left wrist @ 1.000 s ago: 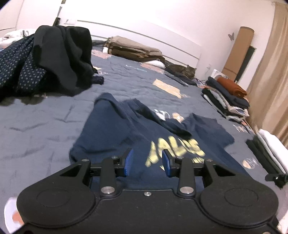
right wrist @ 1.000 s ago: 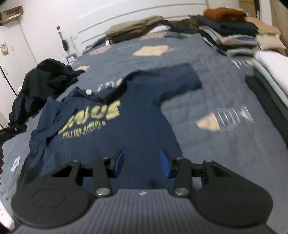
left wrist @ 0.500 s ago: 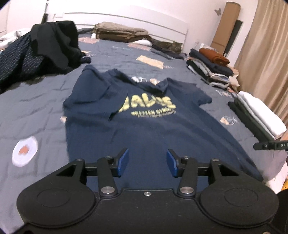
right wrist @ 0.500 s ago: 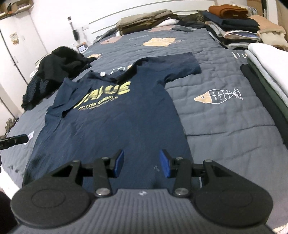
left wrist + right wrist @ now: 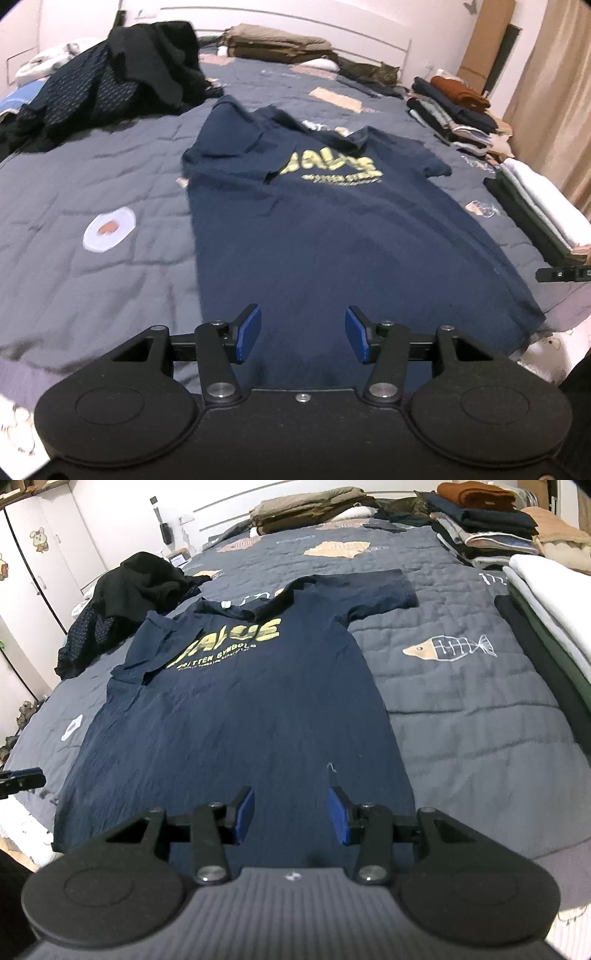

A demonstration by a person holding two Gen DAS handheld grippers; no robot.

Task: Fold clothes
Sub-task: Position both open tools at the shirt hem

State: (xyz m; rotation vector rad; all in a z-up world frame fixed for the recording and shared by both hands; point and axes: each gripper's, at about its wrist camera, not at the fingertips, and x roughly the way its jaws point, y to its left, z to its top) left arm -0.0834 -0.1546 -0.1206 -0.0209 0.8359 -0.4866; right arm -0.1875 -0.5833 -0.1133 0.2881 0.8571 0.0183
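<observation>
Left wrist view: left gripper (image 5: 303,334) sits at 6 o'clock, jaws opening, approx halfway apart, nothing between the pads; only cloth lying beyond them. Navy T-shirt (image 5: 325,236) is spread print-up on the grey quilt (image 5: 92,177), hem nearest the camera, collar toward 12. The sleeve at 11 o'clock is flopped over onto the chest and the collar is rumpled; sleeve at 2 o'clock lies out. Unsorted dark heap (image 5: 122,81) at 10-11 o'clock. Folded stacks: beige pile (image 5: 273,42) at 12 by the headboard, mixed pile (image 5: 454,107) at 2, white/dark pile (image 5: 543,206) at 3. Tip of the other tool shows at 3-4 o'clock, well apart.

Right wrist view: right gripper (image 5: 291,816) at 6 o'clock, jaws about mid-width, holding nothing, over the hem. T-shirt body runs up to 12; right sleeve (image 5: 373,590) flat at 1 o'clock, other sleeve doubled over at 10. Fish print (image 5: 447,646) on quilt at 2.

Progress, my read: several garments already folded & stacked; this shirt laid out but no fold made yet. Left: flatten the flipped sleeve, fold sides in, fold lengthwise, stack it, then the dark heap.
</observation>
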